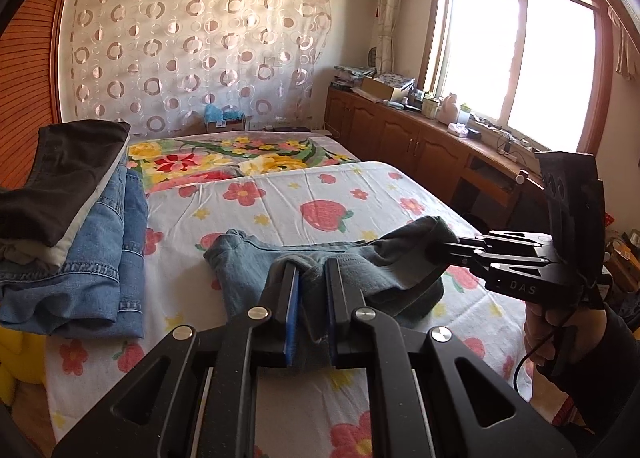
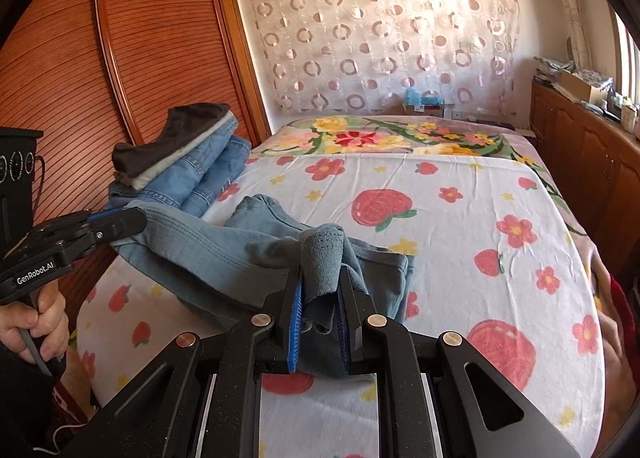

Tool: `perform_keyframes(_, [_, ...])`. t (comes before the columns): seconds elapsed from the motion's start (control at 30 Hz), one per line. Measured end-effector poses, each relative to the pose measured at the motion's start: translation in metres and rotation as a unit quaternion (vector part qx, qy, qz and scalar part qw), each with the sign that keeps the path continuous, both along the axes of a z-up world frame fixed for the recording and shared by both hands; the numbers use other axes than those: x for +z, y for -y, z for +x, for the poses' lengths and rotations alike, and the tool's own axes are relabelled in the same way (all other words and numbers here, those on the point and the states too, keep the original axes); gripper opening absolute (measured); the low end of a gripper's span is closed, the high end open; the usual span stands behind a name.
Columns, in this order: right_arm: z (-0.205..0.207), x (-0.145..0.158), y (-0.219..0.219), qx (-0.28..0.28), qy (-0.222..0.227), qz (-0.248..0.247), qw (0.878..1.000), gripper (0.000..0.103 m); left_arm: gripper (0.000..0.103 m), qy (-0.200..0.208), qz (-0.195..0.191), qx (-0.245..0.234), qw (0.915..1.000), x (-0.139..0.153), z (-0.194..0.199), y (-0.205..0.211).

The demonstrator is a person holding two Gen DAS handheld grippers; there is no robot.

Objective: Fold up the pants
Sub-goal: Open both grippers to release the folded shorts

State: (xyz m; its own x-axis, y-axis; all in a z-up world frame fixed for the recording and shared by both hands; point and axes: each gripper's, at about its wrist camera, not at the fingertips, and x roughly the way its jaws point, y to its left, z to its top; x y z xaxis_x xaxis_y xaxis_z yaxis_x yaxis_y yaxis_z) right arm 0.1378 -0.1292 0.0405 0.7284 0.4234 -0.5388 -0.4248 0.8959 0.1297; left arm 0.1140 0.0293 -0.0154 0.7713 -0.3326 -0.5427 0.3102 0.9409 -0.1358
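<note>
Both grippers, left (image 1: 311,290) and right (image 2: 320,290), have their fingers clamped narrow on the jeans (image 2: 224,254), lifted partly off the bed (image 2: 460,217). Denim's floppy but heavy-ish, so gripping thick seamed edges seems safest.

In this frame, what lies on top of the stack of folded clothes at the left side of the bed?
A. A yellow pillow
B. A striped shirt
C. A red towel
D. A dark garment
D. In the right wrist view the stack of folded clothes is topped by a dark garment, which rests on a pale layer above folded blue denim; the left wrist view shows the same order.
</note>
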Motion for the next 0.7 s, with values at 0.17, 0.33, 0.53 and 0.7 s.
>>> perform_keyframes(0.17, [0.011, -0.005, -0.004, -0.001, -0.003, -0.008, 1.0, 0.015, 0.02, -0.004, 0.008, 0.01, 0.9999, -0.005, 0.003, 0.0])
perform_keyframes(0.33, [0.015, -0.013, -0.002, -0.003, -0.015, -0.012, 1.0, 0.015, 0.044, 0.006, 0.011, 0.014, 0.9998, -0.005, -0.001, -0.003])
perform_keyframes(0.53, [0.027, -0.015, -0.003, -0.006, -0.021, -0.016, 1.0, 0.015, 0.081, -0.014, 0.003, 0.01, 0.9999, -0.015, 0.002, -0.01])
perform_keyframes(0.7, [0.038, -0.017, -0.006, -0.008, -0.018, -0.03, 0.999, 0.015, 0.081, -0.035, 0.006, 0.018, 0.9992, -0.032, 0.003, -0.016])
